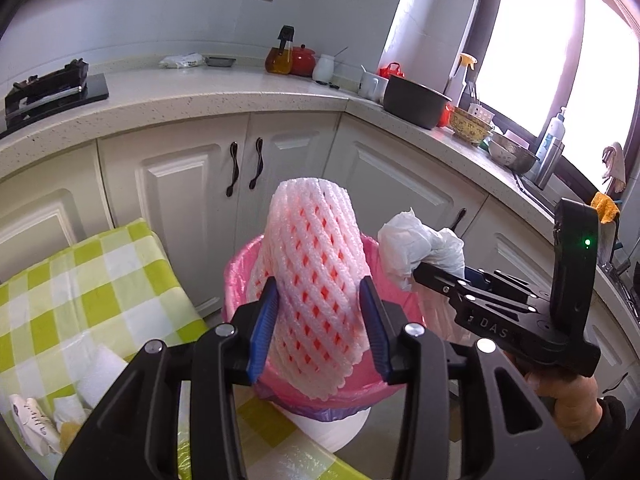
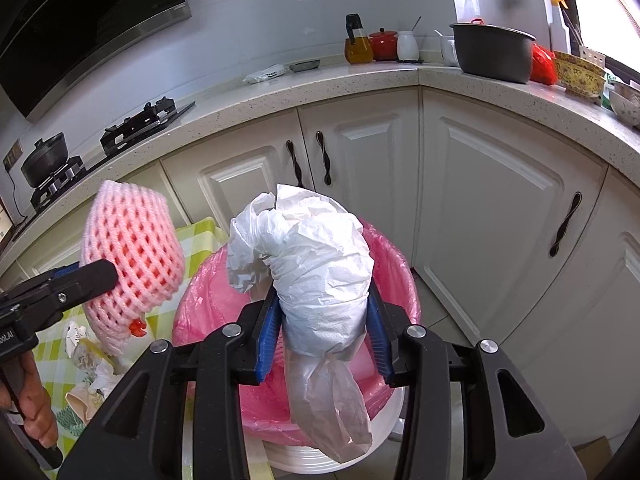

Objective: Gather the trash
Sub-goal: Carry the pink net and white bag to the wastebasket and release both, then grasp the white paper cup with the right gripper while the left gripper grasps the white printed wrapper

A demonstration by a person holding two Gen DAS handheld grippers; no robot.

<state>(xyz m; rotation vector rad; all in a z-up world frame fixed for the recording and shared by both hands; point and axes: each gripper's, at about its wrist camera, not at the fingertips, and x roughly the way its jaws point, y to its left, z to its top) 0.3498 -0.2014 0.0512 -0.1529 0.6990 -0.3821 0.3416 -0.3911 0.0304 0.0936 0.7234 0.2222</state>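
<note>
Gripping foam fruit net [image 1: 316, 280] in left claw [image 1: 319, 320], right claw [image 2: 323, 336] clenched on crumpled plastic wad [image 2: 316, 272], pink-lined bin [image 1: 394, 300] beneath, checked tablecloth [image 1: 80, 292] beside

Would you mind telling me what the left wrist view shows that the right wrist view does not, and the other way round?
Only the left wrist view shows the window, the hanging orange cloth and the white soap bottle.

Only the right wrist view shows the range hood and the black pot on the stove.

Both show the pink-lined bin, the foam net between the pads of the left tool, the white crumpled bag between the pads of the right tool, the checked tablecloth, the oil bottle and the red pot.
</note>
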